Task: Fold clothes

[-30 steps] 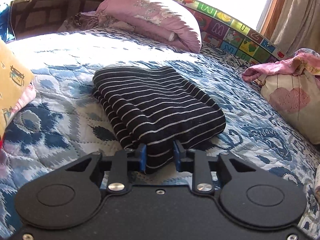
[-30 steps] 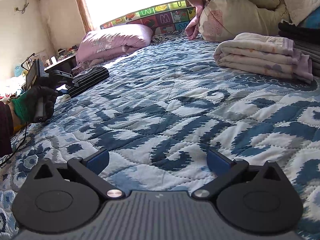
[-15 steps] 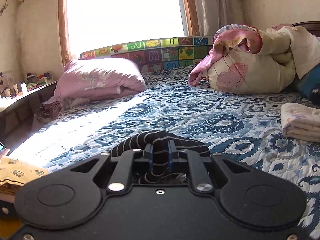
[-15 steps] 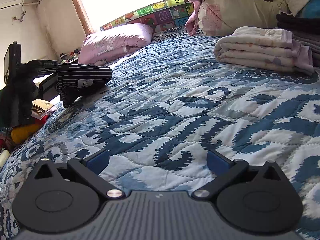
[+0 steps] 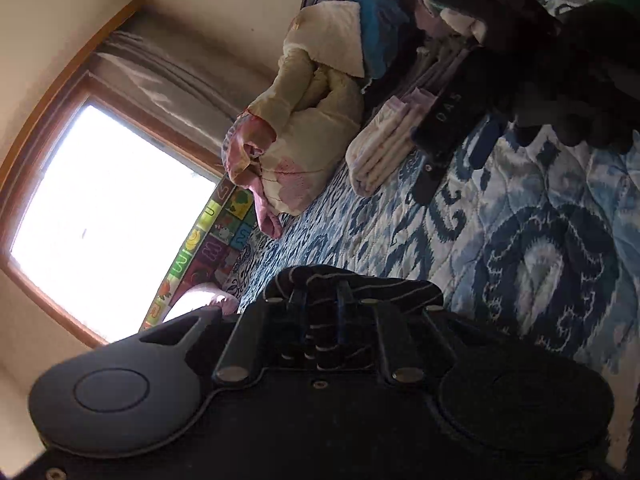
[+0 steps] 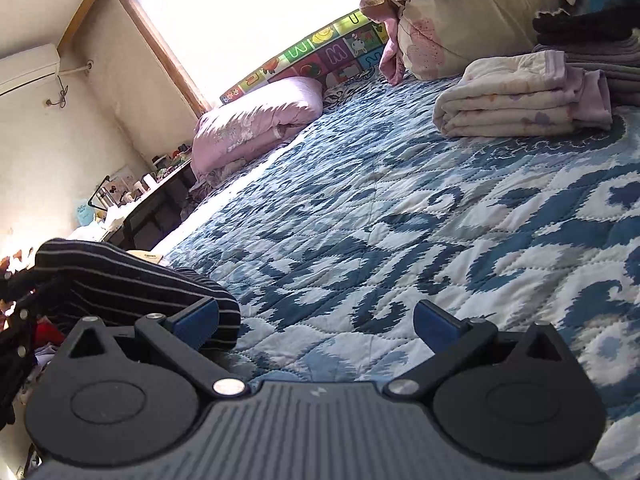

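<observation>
My left gripper (image 5: 322, 312) is shut on the folded black garment with thin white stripes (image 5: 352, 284), which bunches over its fingers; the whole left wrist view is rolled on its side. The same striped garment (image 6: 132, 284) hangs above the bed at the lower left of the right wrist view, right beside my right gripper's left finger. My right gripper (image 6: 316, 320) stands open over the blue patterned quilt (image 6: 400, 220) with nothing between its fingers. The right gripper (image 5: 460, 120) also shows in the left wrist view, held by a dark-gloved hand (image 5: 592, 80).
A folded cream and lilac blanket (image 6: 520, 96) lies at the right, with a stack of dark folded clothes (image 6: 592, 48) behind it. A bundled cream and pink duvet (image 6: 460, 12), a pink pillow (image 6: 256, 120) and an alphabet mat (image 6: 320, 56) line the window side. A cluttered desk (image 6: 140, 200) stands left.
The left gripper lifted the striped garment off the quilt, carried it across the bed to beside the right gripper, and rolled onto its side. The right gripper shifted and tilted slightly.
</observation>
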Motion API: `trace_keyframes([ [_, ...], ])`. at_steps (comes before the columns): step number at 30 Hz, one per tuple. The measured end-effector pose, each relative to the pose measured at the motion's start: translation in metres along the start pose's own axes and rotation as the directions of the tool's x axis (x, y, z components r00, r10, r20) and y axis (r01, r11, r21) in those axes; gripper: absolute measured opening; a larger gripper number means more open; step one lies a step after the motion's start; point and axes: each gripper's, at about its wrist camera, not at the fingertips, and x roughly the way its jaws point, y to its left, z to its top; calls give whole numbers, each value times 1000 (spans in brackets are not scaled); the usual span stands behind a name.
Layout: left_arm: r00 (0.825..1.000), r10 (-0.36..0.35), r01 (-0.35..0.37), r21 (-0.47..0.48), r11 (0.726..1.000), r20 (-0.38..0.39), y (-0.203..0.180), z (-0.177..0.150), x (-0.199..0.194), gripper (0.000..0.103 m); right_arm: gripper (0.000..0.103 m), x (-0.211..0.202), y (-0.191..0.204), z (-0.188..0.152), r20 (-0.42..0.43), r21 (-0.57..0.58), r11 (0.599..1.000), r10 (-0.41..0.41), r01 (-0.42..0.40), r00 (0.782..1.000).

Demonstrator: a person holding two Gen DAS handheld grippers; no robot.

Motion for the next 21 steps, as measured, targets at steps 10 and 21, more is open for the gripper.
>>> trace_keyframes([
  [10,974,-227,226,-61,972,-6,-83,44,-26,28,103,-77,-2,-20,4,99,994,37,-37,999],
  [21,954,-294,194,-605,772,-68,-29,9,-117,63,93,-114,66,-54,38,-266,964,27,-16,999],
])
